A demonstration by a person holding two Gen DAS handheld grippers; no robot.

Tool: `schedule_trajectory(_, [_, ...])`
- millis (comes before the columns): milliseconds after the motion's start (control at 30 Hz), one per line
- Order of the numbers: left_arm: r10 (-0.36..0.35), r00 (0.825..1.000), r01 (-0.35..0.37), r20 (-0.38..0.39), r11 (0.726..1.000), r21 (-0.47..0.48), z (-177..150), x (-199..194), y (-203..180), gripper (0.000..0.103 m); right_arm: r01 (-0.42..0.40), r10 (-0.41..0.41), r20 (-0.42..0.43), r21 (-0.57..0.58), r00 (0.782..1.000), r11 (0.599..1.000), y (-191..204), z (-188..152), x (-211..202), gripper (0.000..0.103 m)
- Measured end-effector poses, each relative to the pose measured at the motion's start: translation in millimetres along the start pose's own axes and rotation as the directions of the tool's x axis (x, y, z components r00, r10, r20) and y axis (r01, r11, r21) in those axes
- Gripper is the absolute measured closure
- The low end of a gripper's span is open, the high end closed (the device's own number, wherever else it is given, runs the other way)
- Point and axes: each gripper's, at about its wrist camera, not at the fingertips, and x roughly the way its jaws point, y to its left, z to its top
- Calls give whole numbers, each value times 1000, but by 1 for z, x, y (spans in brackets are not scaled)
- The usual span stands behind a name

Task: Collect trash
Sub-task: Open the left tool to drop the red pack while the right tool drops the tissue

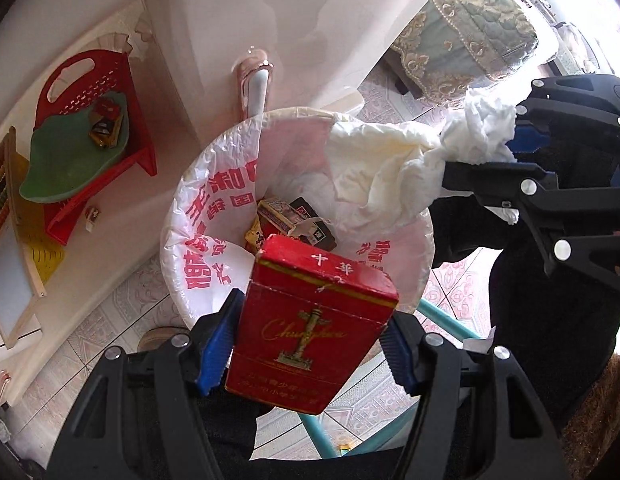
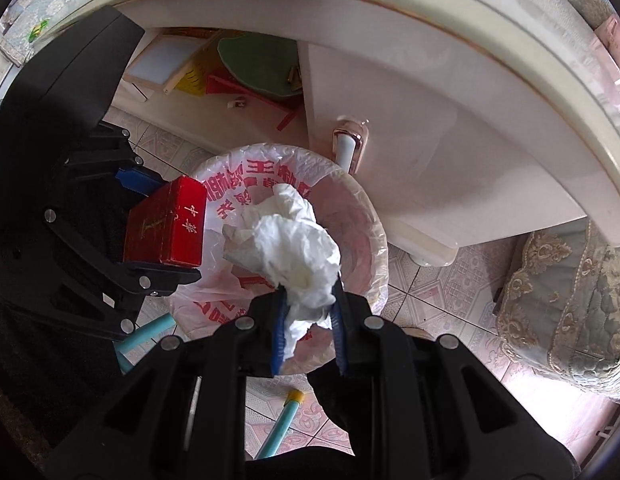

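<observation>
Holding trash above the round bag-lined waste bin [image 1: 214, 216].
Left hand-held gripper [image 1: 310, 344] clamping stiff, light red cardboard cigarette pack [image 1: 313, 328] by its sides; right hand-held gripper [image 2: 308, 320] pinching soft crumpled white tissue [image 2: 294, 248].

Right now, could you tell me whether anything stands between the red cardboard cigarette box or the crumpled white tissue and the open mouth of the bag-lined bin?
Nothing visible does. The red cardboard cigarette box in the left gripper and the crumpled white tissue in the right gripper both hang over the open, bag-lined bin, which holds only trash at the bottom.
</observation>
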Motion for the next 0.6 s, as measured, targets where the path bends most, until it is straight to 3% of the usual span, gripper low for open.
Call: schedule_trajectory(600, [-30, 995, 22, -100, 997, -79, 14, 60, 16, 40, -24, 29, -99, 44, 995, 999, -12, -5, 58, 83])
